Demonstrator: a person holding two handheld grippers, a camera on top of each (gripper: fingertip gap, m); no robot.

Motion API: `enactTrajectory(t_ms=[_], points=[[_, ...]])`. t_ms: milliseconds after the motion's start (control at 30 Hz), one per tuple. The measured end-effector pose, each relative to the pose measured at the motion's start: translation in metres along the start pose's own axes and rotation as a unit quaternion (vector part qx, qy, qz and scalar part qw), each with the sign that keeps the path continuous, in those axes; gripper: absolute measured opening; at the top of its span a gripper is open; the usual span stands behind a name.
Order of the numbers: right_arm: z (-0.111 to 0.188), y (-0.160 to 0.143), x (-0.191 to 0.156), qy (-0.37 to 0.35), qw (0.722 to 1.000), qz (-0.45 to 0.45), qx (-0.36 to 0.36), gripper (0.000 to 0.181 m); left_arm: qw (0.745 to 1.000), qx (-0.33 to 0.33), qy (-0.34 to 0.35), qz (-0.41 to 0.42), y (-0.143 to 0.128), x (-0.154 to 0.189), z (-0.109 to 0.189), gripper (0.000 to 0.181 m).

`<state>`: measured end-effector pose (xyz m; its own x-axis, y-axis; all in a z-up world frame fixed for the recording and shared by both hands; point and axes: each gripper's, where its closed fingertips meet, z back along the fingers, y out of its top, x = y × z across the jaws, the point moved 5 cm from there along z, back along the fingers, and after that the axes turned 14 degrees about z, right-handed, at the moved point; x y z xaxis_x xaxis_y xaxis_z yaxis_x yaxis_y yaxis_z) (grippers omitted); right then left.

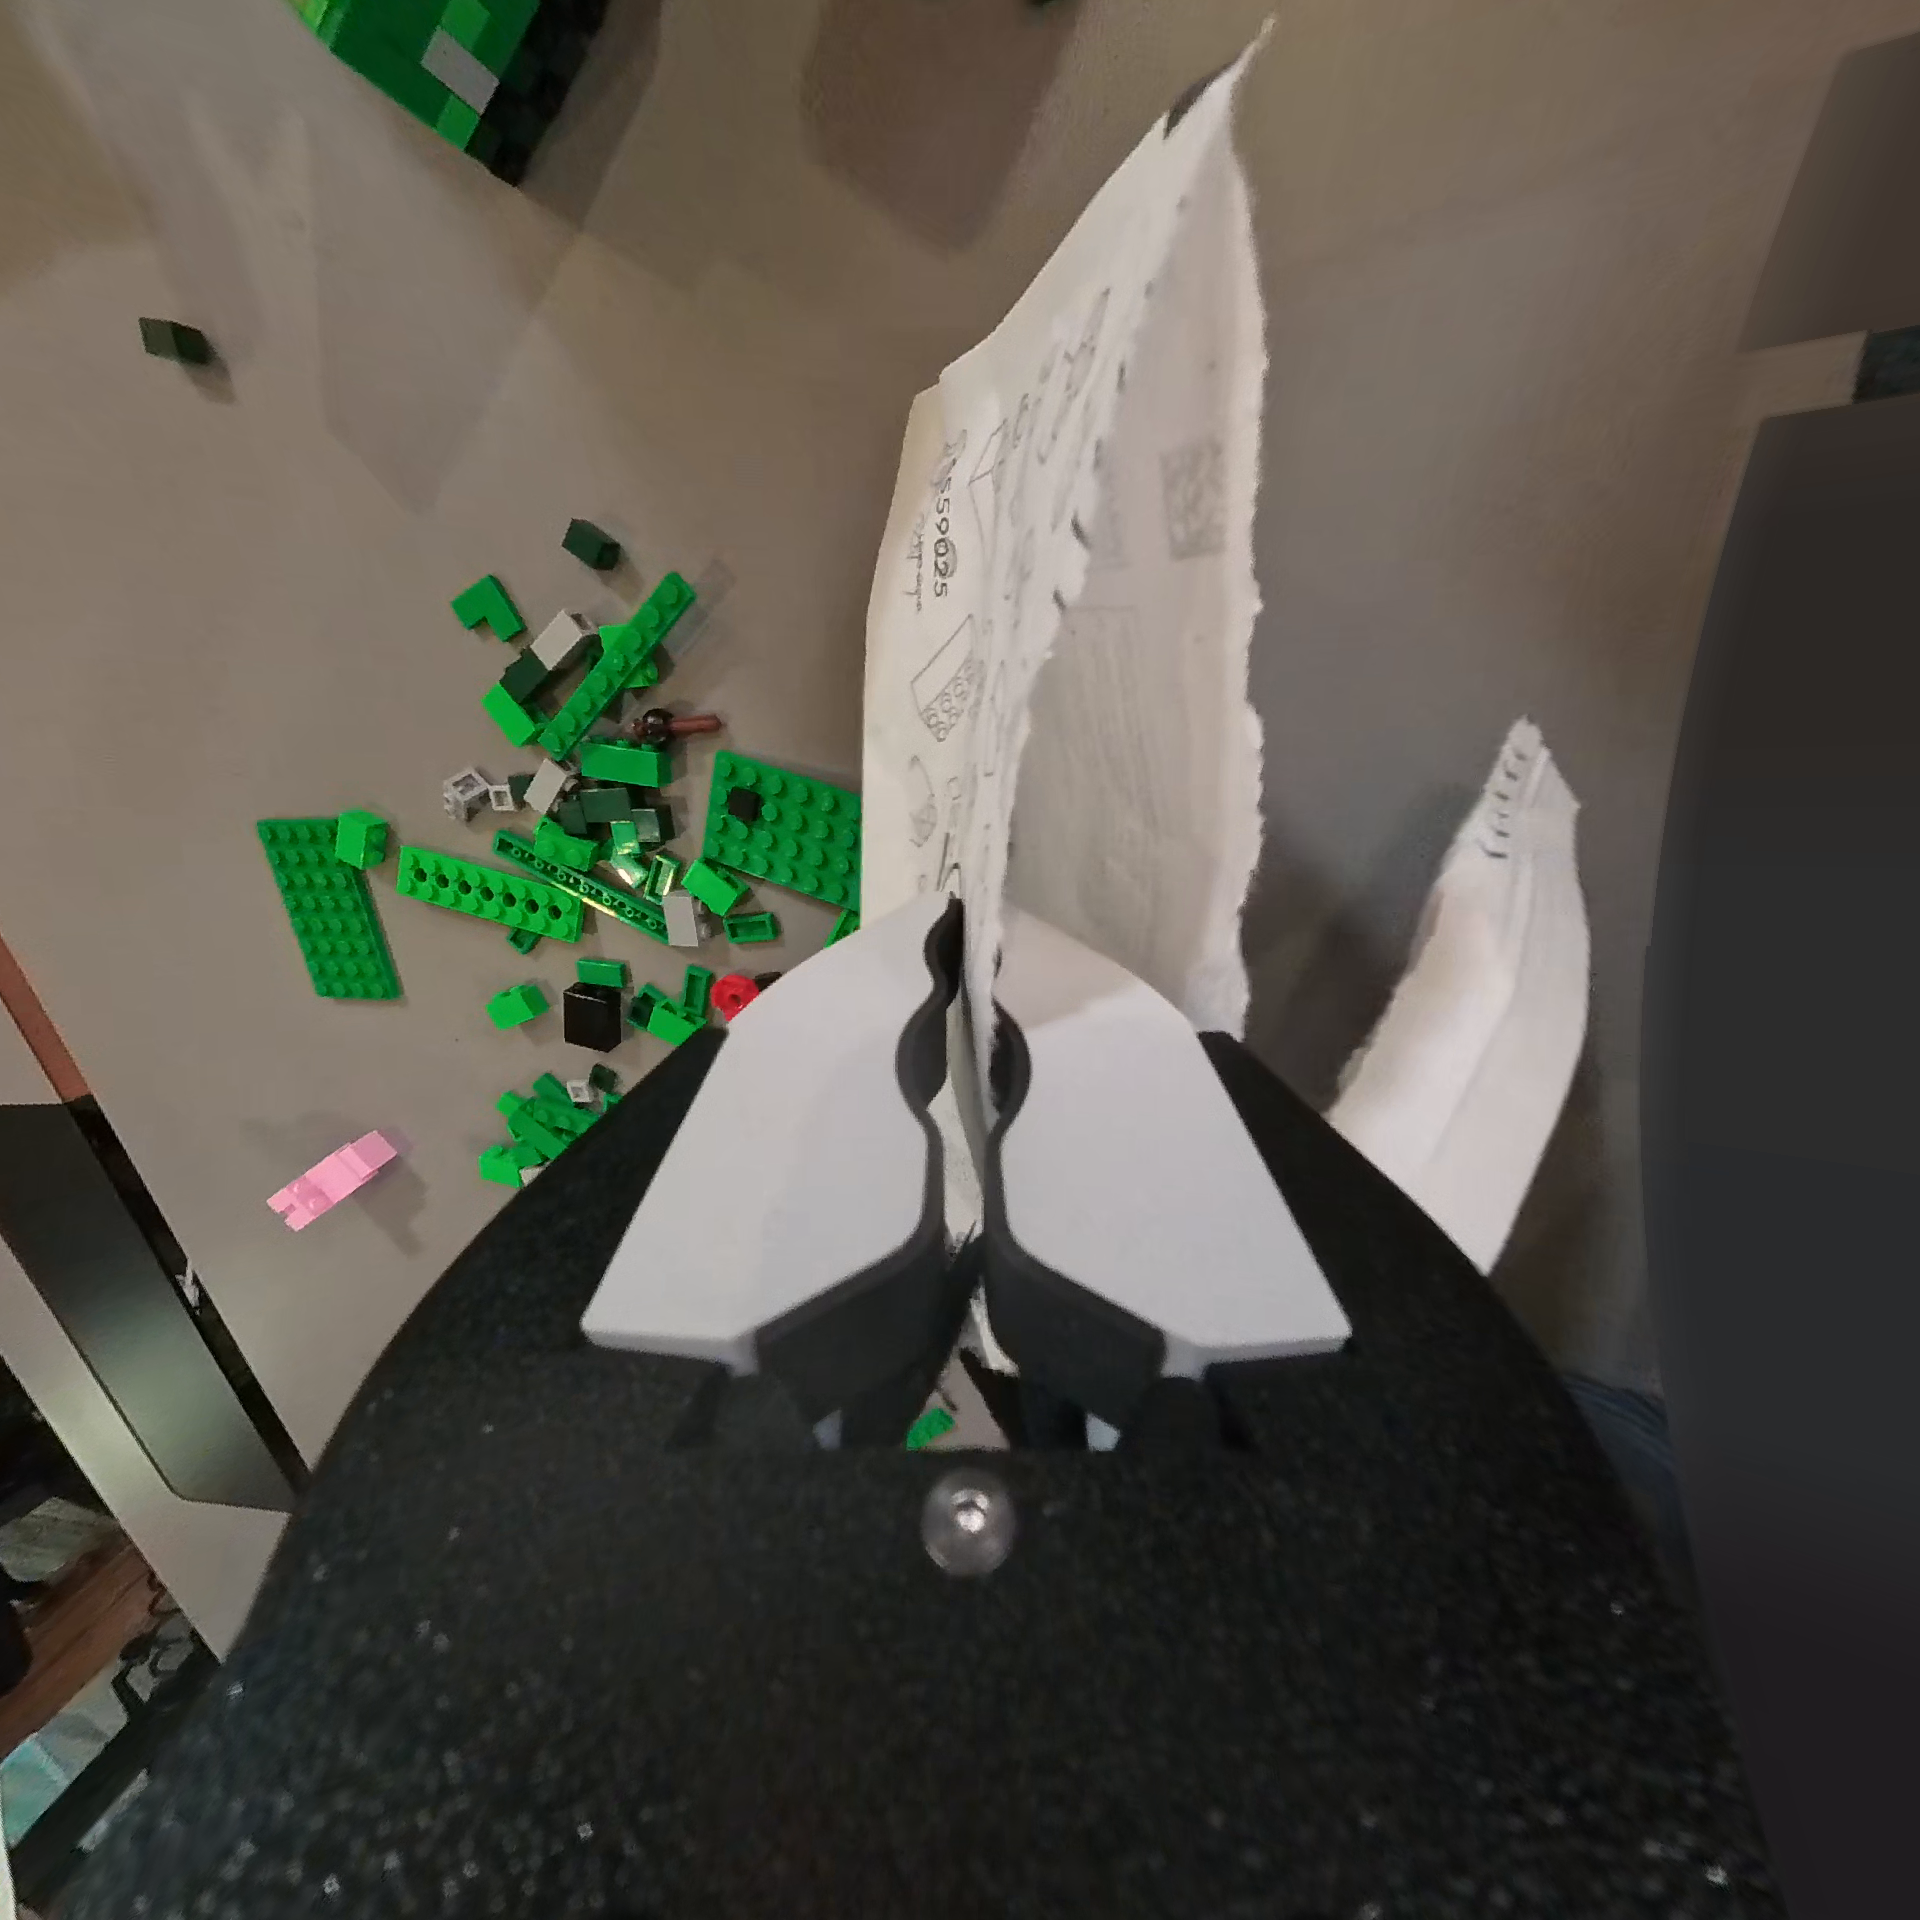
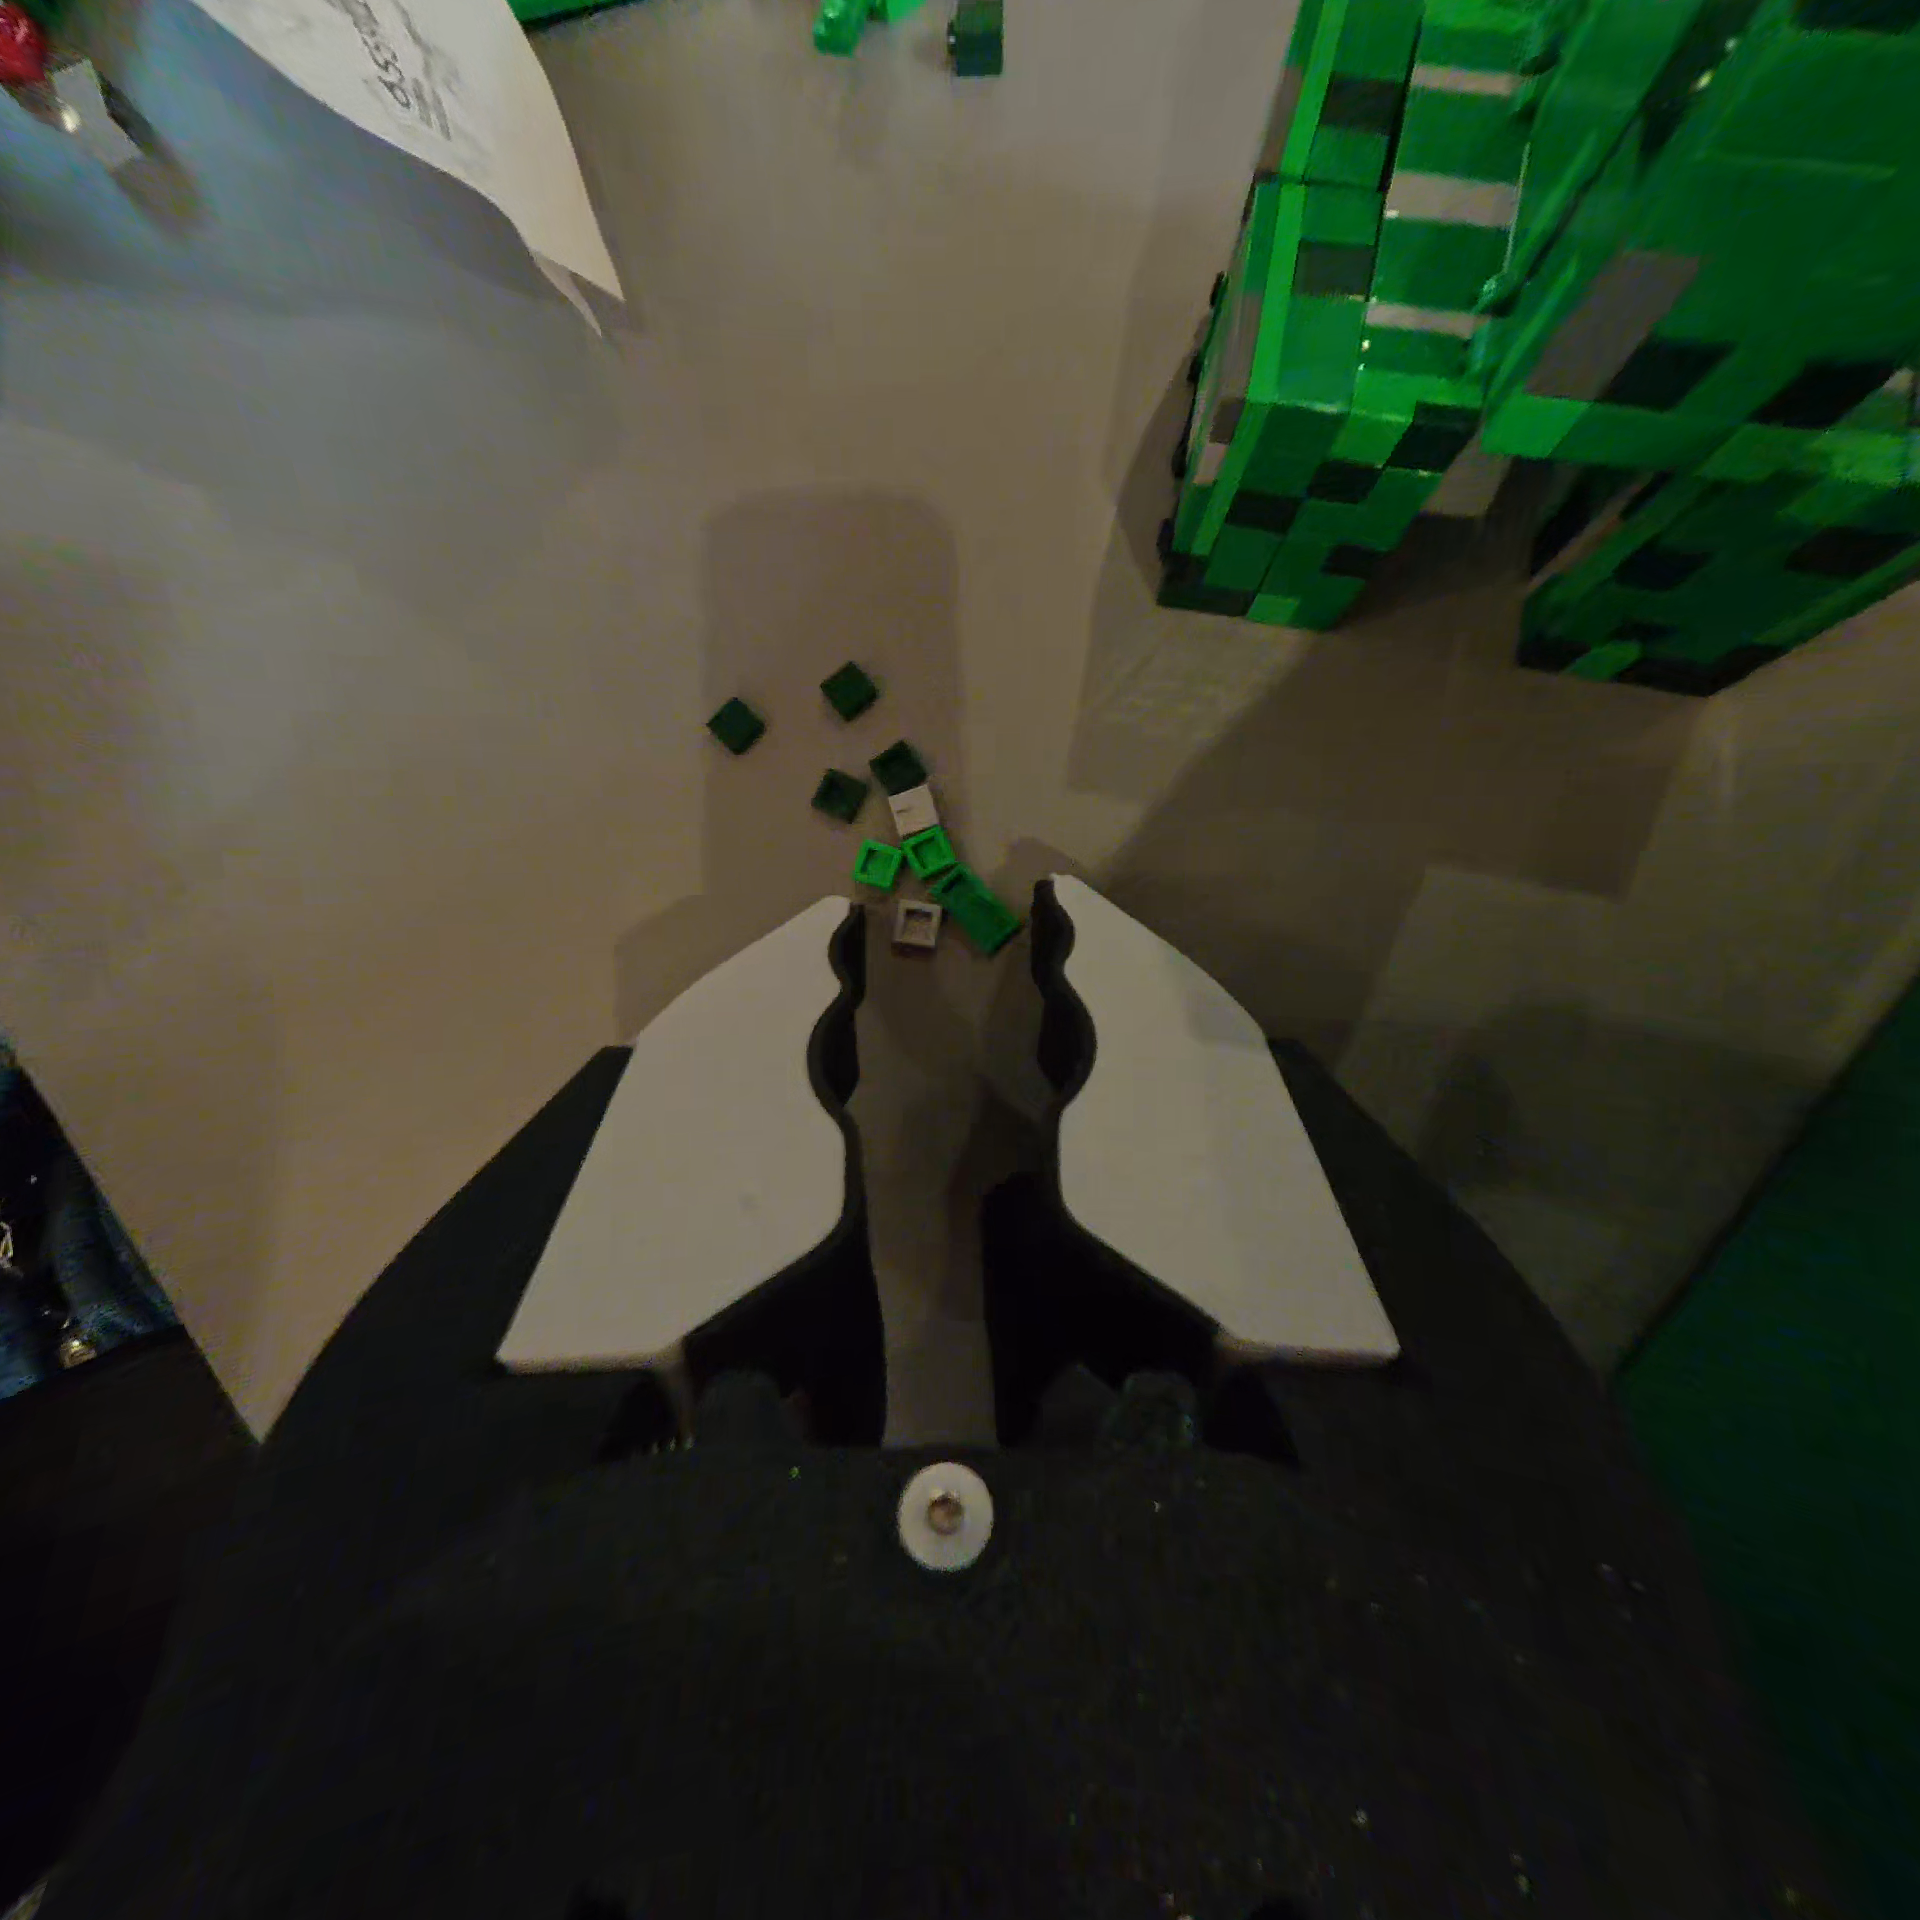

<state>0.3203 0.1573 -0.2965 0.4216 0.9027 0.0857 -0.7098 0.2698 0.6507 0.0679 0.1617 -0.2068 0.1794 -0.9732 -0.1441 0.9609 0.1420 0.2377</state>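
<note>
left gripper point(image 1: 971, 956): raised over the surface point(image 1: 312, 540), jaws pinching a torn white paper bag point(image 1: 1132, 582) that hangs upright | right gripper point(image 2: 940, 914): angled down, jaws spread, small green and grey tiles point(image 2: 883, 821) just ahead | left view only: loose green bricks point(image 1: 582, 831), pink piece point(image 1: 332, 1179) | right view only: green block model point(image 2: 1507, 343) beside tiles

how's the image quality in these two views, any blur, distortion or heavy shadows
Left wrist view: strong fisheye bending at the edges; torn paper bag in the shut left gripper looks slightly blurred, loose bricks sharp. Right wrist view: dimmer, the open right gripper throws blocky shadows over small tiles; green brick model soft.
</note>
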Motion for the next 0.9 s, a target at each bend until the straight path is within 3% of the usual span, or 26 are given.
enactTrajectory(t_ms=[233, 533, 767, 900], points=[[0.0, 0.001, -0.001, 0.006, 1.0, 0.012, -0.025, 0.017, 1.0, 0.0, -0.004, -0.005, 0.001, 0.003, 0.0, 0.0], [0.004, 0.013, -0.009, -0.036, 0.998, 0.042, -0.027, 0.016, 1.0, 0.001, -0.009, 0.01, 0.003, 0.001, -0.002, 0.0], [0.033, 0.1, -0.043, -0.084, 0.983, 0.141, 0.076, 0.016, 0.998, 0.028, 0.003, 0.059, 0.012, -0.007, 0.0, 0.0], [0.048, 0.157, -0.071, -0.07, 0.966, 0.201, 0.149, 0.015, 0.998, 0.024, 0.009, 0.065, 0.014, -0.007, -0.003, 0.0]])
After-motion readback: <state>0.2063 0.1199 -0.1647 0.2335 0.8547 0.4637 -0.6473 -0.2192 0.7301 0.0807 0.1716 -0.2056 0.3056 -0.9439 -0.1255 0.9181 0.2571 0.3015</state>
